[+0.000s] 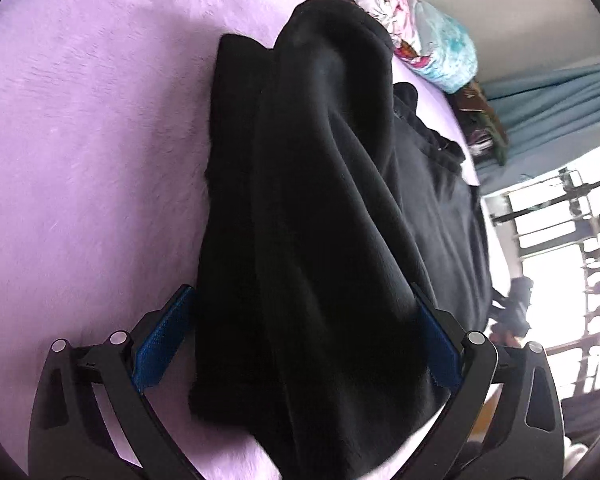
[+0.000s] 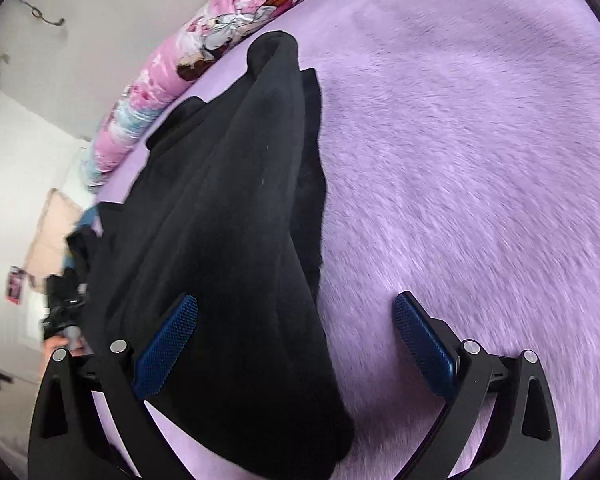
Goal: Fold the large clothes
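A black garment [image 1: 316, 208] is seen lying on a purple blanket [image 1: 80, 160], bunched lengthwise into a long ridge of folds that runs away from both cameras toward a patterned pillow [image 1: 428, 32] at the far edge. Its near end lies between the fingers of both grippers.

The left gripper [image 1: 300, 340] is held with its jaws spread wide. The cloth fills the gap between the 2 blue pads [image 1: 160, 344] and hides part of the right-hand pad, yet no squeeze is evident; whether the pads touch the fabric cannot be told. The right gripper [image 2: 296, 344] is likewise held wide apart: the cloth lies against or just beside its left pad [image 2: 168, 344], while its right pad [image 2: 424, 344] stands well clear over bare blanket. Nothing is gripped there.

The step in hand is judged to be a release after 1 fold has been laid over, with the garment set down but not yet flattened. A tidy fold has not been reached, as the ridge is lumpy and uneven.

For the next move, a fresh hold on the near edge or corners would be needed, with both grippers closed on the cloth before the length is halved.
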